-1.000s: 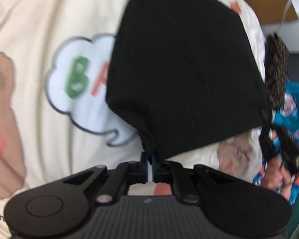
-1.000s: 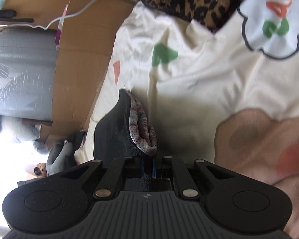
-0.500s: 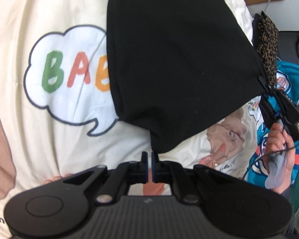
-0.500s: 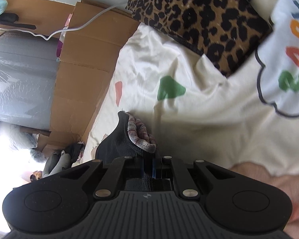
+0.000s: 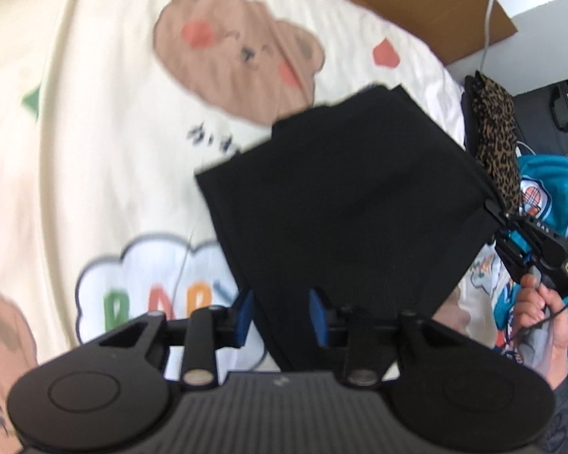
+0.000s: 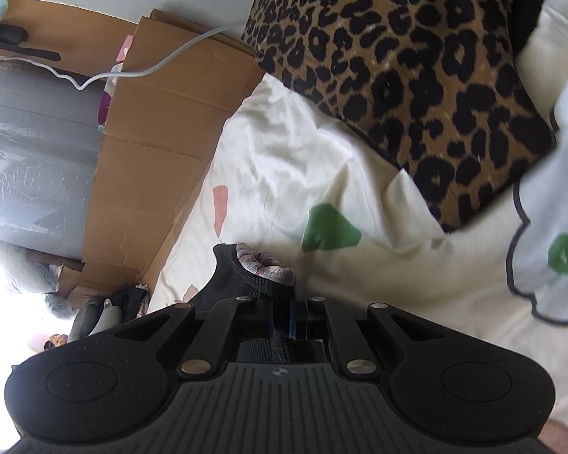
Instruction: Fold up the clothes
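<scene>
Cream bedding (image 5: 94, 121) printed with bears and a speech cloud covers the bed, with cardboard (image 6: 140, 143) stacked along the far edge at 11 o'clock in the right wrist view, a white cable (image 6: 163, 64) trailing over it and a leopard-print cushion (image 6: 409, 75) lying on the bedding at 1 o'clock. A black garment (image 5: 352, 204), folded to a rough square, hangs in the air over the bed. The left hand-held gripper (image 5: 280, 317) has its blue pads spread apart with the garment's lower corner between them but seemingly unclamped; the right hand-held gripper (image 6: 282, 317) is pressed together on another corner, pinching black knit with a pinkish inner edge. With only one corner held, the fold could swing, sag open and land crooked or bunched on the soft, wrinkled bedding. The loose corner might also slip out from between the spread pads. A hand (image 5: 541, 314) in a teal sleeve holds the right tool at 3 o'clock.
</scene>
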`<state>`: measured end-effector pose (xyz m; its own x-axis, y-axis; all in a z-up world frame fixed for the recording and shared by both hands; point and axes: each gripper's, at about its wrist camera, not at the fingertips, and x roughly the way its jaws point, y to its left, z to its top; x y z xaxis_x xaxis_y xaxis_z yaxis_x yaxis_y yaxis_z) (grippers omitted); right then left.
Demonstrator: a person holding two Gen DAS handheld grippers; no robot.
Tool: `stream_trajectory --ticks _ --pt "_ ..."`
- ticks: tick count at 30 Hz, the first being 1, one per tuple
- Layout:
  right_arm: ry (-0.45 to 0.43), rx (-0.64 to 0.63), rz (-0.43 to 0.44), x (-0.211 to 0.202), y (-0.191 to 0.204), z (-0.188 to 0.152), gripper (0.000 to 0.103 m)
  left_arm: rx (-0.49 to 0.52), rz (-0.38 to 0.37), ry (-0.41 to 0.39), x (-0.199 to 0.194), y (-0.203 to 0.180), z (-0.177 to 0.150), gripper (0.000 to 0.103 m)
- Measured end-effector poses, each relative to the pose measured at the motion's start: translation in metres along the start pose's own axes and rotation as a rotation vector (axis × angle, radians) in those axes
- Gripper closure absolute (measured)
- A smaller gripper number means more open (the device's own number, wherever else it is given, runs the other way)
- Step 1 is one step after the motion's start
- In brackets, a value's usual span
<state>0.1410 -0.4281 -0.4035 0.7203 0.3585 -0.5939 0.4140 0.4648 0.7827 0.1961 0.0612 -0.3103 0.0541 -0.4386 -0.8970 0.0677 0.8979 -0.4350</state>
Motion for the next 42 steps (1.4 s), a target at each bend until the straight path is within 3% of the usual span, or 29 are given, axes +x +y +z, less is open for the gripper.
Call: stream_trajectory --ticks 10,14,18,21,25,35,39,40,42 --pt "0.012 0.002 -0.040 0.012 -0.015 0.017 0.093 0.107 -0.007 -0.087 0.024 -0.028 0.043 0.058" --pt "0.017 0.009 -0.076 0.014 -0.028 0.011 0.073 0.151 0.020 -0.117 0.034 -0.036 0.060 0.050" --pt "0.021 0.015 -0.076 0.011 -0.036 0.003 0.068 0.212 0.036 -0.156 0.036 -0.046 0.079 0.040" --pt "0.033 0.021 -0.078 0.008 -0.041 -0.002 0.055 0.261 0.046 -0.167 0.039 -0.054 0.090 0.036" --pt "0.053 0.028 -0.085 0.007 -0.046 -0.013 0.055 0.325 0.022 -0.162 0.050 -0.068 0.101 0.030" --pt "0.136 0.052 -0.052 0.010 -0.055 -0.049 0.055 0.413 -0.039 -0.118 0.081 -0.096 0.121 0.028" --pt "0.153 0.044 -0.028 0.016 -0.054 -0.062 0.055 0.409 -0.057 -0.063 0.101 -0.098 0.130 0.028" --pt "0.150 0.041 -0.029 0.018 -0.053 -0.063 0.056 0.399 -0.062 -0.048 0.106 -0.097 0.133 0.029" --pt "0.144 0.042 -0.030 0.018 -0.051 -0.064 0.071 0.394 -0.066 -0.034 0.115 -0.096 0.135 0.034"
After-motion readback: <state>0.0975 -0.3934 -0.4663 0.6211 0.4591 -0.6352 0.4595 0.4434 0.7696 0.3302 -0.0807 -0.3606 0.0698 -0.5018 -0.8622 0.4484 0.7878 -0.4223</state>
